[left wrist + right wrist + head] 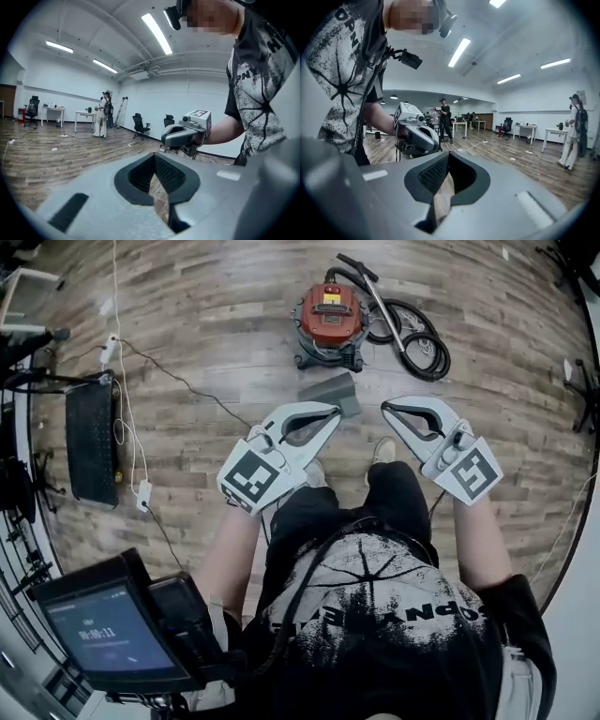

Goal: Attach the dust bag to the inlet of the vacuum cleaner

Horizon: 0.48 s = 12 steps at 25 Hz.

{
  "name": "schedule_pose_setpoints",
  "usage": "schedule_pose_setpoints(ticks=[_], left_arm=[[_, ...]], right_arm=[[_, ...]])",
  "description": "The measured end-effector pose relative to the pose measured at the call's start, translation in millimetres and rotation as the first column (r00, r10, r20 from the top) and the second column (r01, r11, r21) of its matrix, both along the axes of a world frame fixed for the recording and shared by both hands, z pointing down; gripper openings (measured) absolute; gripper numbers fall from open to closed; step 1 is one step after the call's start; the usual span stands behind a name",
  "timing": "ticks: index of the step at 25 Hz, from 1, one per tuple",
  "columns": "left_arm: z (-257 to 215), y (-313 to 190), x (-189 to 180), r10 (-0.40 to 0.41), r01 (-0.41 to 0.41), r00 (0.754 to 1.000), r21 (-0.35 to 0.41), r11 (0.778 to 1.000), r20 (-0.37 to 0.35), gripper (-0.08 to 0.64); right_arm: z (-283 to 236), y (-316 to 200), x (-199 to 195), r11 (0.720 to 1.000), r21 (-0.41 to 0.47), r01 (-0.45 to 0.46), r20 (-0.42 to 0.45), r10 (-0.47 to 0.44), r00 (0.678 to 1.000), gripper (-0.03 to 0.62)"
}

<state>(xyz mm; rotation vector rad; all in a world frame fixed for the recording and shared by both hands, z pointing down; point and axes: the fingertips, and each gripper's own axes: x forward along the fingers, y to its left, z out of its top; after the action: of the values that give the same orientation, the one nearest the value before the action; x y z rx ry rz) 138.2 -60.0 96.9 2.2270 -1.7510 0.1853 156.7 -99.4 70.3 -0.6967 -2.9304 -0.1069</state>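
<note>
On the wooden floor ahead stands the red vacuum cleaner [330, 320], its black hose [414, 341] coiled to its right. A grey dust bag [330, 390] lies flat just in front of it. My left gripper [335, 411] is held above the floor with its tips over the bag's near right corner, jaws shut and empty. The right gripper [384, 407] hovers a little to the right of the bag, also shut with nothing in it. The two grippers point toward each other: the right gripper [185, 133] shows in the left gripper view and the left gripper [417, 133] in the right gripper view.
A black flat case [92, 437] and a white cable with a power strip [142, 493] lie on the floor at left. A screen device [103, 629] hangs at the lower left. Desks, office chairs and standing people [102, 116] [574, 129] are far off.
</note>
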Motion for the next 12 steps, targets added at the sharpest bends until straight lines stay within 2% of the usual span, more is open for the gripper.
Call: schedule_pose_setpoints(ticks=[5,8,10,12], left_arm=[[53,-1,-14,0.014,-0.014,1.000,-0.045,0.999,0.002,0.002],[93,-12,-23,-0.007,0.007,1.000,-0.040,0.999,0.004,0.002],[128,-23,-26,-0.027,0.026,0.999,-0.044,0.999,-0.020,0.002],[167,-36,-30,-0.019,0.019,1.000,-0.044,0.999,-0.016,0.002]], right_arm=[[77,1,-13,0.999,0.007,0.037,-0.061,-0.036,0.997,0.005],[156,-11,-13,0.983,0.123,0.134,-0.196,-0.108,0.975,0.005],[209,-20,-19,0.970,0.168,0.175,-0.259,-0.128,0.958,0.009],[268,-26,-25,0.959,0.199,0.200,-0.291,-0.137,0.947,0.060]])
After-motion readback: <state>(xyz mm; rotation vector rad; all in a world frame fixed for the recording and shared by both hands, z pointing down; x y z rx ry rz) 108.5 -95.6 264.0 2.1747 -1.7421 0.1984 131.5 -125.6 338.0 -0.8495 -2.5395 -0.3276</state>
